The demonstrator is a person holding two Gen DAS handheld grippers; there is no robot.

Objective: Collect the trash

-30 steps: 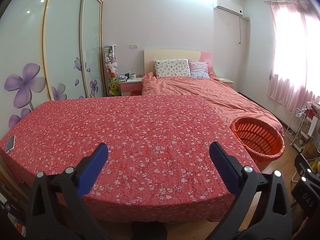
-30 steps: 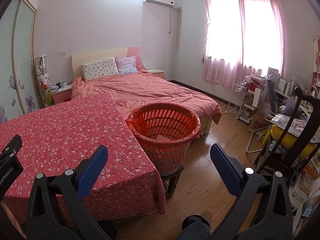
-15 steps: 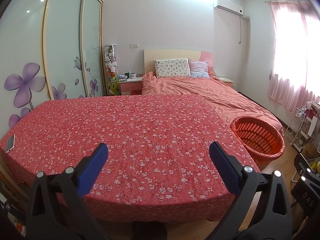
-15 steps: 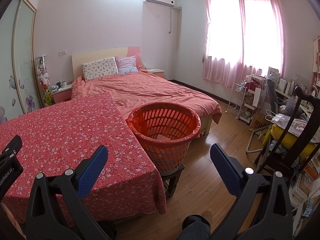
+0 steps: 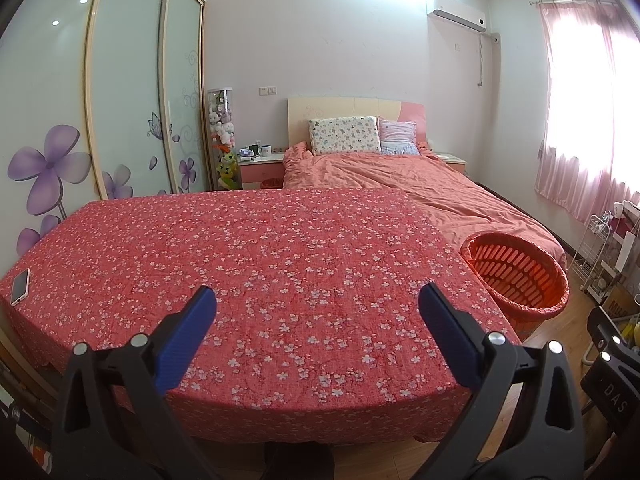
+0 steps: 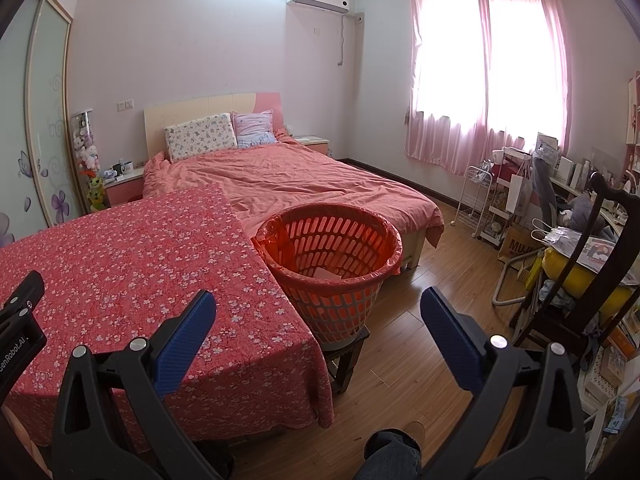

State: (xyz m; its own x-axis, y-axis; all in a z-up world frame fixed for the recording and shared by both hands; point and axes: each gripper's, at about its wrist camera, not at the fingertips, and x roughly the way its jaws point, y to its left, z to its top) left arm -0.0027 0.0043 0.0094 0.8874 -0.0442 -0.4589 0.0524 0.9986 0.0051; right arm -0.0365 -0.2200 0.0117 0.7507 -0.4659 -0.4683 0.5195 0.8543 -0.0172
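Currently both tools idle. Left gripper (image 5: 318, 306): jaws spread wide, nothing between them, held over the near edge of the table with the floral red cloth (image 5: 280, 264). Right gripper (image 6: 318, 308): likewise released and empty, aimed at the gap between the table's right corner and the orange basket (image 6: 332, 264).

Basket stands on a low stool at the table's right side, just beside the corner, lined with a red bag; a pale flat item lies at its bottom.

Trash: none visible on the cloth. Only object there is a phone (image 5: 20, 281) at the far-left edge, which I judge not to be rubbish. Floor near the basket shows bare wood; the clutter along the right wall (image 6: 560, 216) is too jumbled to sort by eye.

Judgement: task either near done or in a search phase.

To do this step well:
- sweep both cameras slowly across cloth, floor and bed (image 6: 288, 176) before committing;
- keep jaws wide until a target is centred between the pads;
- leave the phone alone;
- release any piece above the basket's middle, clear of the rim.
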